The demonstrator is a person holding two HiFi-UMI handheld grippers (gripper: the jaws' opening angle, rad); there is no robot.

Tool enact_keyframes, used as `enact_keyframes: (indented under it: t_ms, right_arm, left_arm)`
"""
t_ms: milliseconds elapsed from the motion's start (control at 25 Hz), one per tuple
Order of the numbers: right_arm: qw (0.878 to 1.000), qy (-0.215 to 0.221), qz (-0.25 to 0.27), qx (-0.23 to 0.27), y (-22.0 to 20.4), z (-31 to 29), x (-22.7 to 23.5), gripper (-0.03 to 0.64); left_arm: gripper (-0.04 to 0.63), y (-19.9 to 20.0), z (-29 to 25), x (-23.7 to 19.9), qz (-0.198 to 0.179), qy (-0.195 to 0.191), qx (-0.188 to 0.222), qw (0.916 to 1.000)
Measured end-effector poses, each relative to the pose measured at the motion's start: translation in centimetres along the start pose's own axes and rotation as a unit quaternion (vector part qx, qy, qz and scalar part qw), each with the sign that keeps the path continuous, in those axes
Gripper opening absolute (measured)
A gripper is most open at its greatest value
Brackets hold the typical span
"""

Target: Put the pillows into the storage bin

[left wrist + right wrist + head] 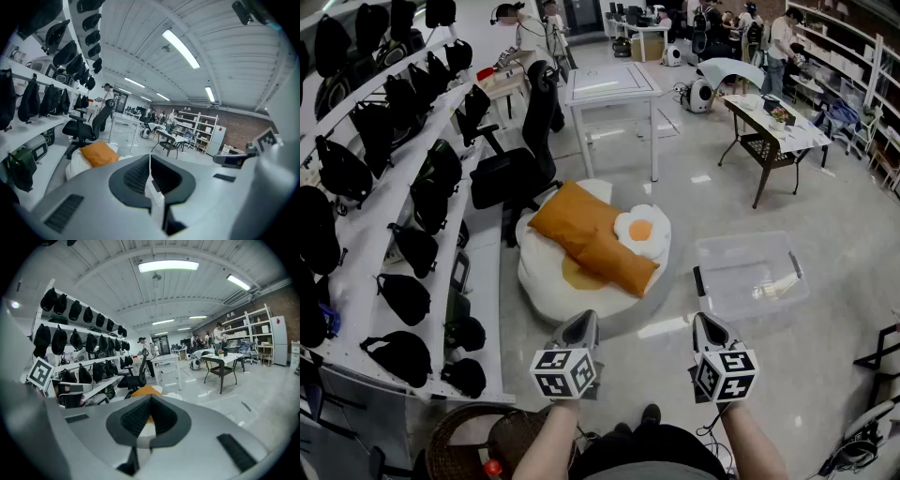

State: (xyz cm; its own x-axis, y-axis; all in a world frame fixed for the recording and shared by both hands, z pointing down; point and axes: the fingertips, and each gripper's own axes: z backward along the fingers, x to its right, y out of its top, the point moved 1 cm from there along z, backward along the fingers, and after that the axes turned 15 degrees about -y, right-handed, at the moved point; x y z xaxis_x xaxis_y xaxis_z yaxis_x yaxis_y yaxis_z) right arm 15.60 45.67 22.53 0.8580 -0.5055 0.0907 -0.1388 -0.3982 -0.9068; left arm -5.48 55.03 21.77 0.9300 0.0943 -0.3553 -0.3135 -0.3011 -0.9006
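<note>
Two orange pillows (572, 218) (621, 264) and a fried-egg pillow (642, 232) lie on a white beanbag (551, 289) on the floor ahead. A clear, empty storage bin (750, 277) stands on the floor to its right. My left gripper (581, 321) and right gripper (709, 322) are held low and near me, short of the beanbag and the bin. Both are shut with nothing between the jaws. In the left gripper view, an orange pillow (98, 153) shows beyond the left gripper (150, 157). The right gripper (151, 397) points over the orange pillow (146, 390).
A long white shelf (459, 234) with black bags (394, 183) runs along the left. A black office chair (520, 155) stands behind the beanbag, with a white table (609, 89) and a dark-legged table (769, 131) further back. A wicker basket (483, 441) is at my left foot. People stand at the back.
</note>
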Motion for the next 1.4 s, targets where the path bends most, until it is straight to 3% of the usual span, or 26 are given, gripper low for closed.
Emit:
enact_keyframes:
  t_ms: [280,560,920,1400]
  right_arm:
    - [0.999,0.024,-0.034,0.009,0.3,0.1,1.0,0.000]
    - [0.999,0.026,-0.022,0.006,0.3,-0.9,2.5,0.002]
    - [0.998,0.036,-0.045,-0.015,-0.1,-2.7,3.3,0.038]
    - [0.998,0.031,-0.035,-0.034,0.7,-9.4,2.4,0.071]
  left_arm:
    - [0.018,-0.2,-0.8,-0.3,-0.012,0.036,-0.016,0.9992]
    - [0.021,0.3,-2.1,0.1,-0.018,0.040,-0.018,0.9989]
    - [0.095,0.1,-2.9,-0.7,-0.003,0.060,-0.028,0.9978]
    - [0.127,0.3,-6.8,-6.0,0.017,0.067,-0.041,0.9968]
